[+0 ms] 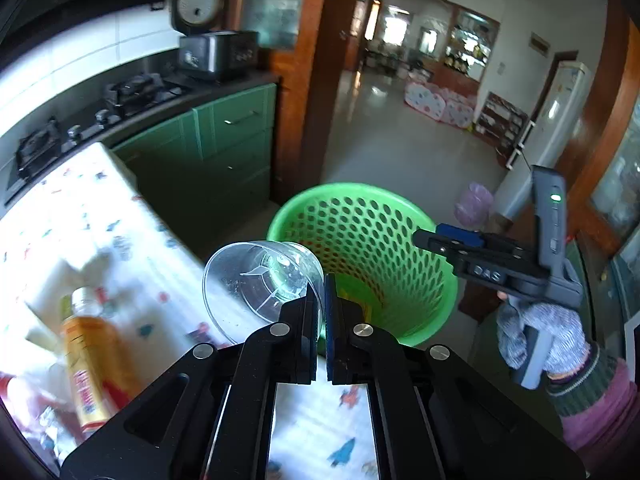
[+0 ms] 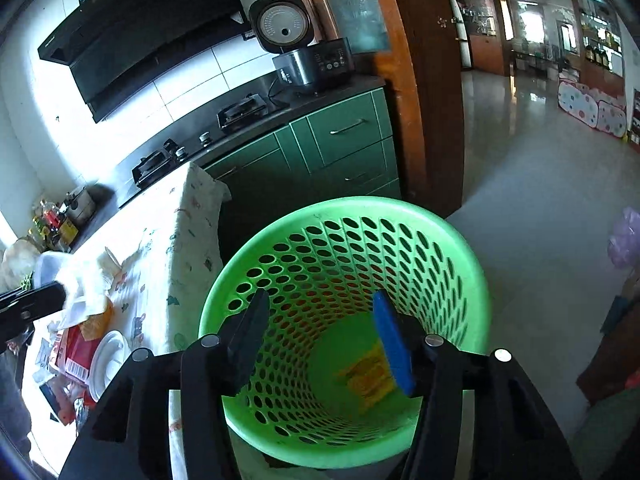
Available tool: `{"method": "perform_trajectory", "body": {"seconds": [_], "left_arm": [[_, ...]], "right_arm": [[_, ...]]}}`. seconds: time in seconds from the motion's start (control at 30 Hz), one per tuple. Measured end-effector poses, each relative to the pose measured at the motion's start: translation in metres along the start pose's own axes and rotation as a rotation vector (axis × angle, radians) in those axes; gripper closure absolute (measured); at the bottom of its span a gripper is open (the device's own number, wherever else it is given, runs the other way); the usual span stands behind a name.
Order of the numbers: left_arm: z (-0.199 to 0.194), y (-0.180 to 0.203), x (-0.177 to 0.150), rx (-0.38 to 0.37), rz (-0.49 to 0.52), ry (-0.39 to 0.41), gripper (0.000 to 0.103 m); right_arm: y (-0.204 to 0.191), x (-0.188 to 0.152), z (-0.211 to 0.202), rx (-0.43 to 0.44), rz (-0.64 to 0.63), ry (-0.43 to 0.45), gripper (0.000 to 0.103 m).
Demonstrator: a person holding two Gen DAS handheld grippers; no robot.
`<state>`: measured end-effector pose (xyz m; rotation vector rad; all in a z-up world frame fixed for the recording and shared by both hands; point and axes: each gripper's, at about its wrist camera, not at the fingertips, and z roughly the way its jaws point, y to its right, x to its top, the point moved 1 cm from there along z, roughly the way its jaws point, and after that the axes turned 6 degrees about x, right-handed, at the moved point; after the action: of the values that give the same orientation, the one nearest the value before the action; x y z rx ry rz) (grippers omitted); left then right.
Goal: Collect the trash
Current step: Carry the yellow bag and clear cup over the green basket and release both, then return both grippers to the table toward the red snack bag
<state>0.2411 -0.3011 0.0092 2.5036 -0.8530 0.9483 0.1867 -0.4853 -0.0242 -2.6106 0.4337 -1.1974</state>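
Trash is going into the green basket [image 2: 460, 240] beside the table [image 1: 100, 208]. The left gripper [image 1: 322, 292] is pinched shut on the rim of a clear plastic cup [image 1: 256, 280], carried tipped toward the basket for dropping. The right gripper [image 2: 320, 328] hangs over the basket mouth, jaws apart and empty; a yellow wrapper [image 2: 368, 376], seemingly, lies at the bottom.
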Motion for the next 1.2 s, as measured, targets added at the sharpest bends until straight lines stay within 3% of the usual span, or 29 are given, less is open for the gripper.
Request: {"method": "perform_trajectory", "body": {"seconds": [0.37, 0.4, 0.53, 0.6, 0.83, 1.2], "left_arm": [[0.06, 0.039, 0.01, -0.042, 0.053, -0.095, 0.099], [0.064, 0.04, 0.01, -0.049, 0.054, -0.101, 0.095], [0.067, 0.042, 0.008, -0.046, 0.057, -0.091, 0.06], [0.065, 0.042, 0.006, -0.037, 0.062, -0.086, 0.06], [0.022, 0.03, 0.0, 0.003, 0.037, -0.028, 0.055], [-0.082, -0.03, -0.036, 0.177, -0.046, 0.056, 0.05]], "right_arm": [[0.006, -0.024, -0.028, -0.066, -0.059, 0.04, 0.039], [0.007, -0.026, -0.029, -0.069, -0.063, 0.039, 0.039], [0.011, -0.034, -0.033, -0.057, -0.046, 0.041, 0.039], [0.012, -0.037, -0.034, -0.052, -0.04, 0.043, 0.039], [-0.006, -0.044, -0.044, -0.017, -0.035, 0.048, 0.036], [-0.085, -0.064, -0.063, 0.101, -0.14, 0.041, 0.029]]}}
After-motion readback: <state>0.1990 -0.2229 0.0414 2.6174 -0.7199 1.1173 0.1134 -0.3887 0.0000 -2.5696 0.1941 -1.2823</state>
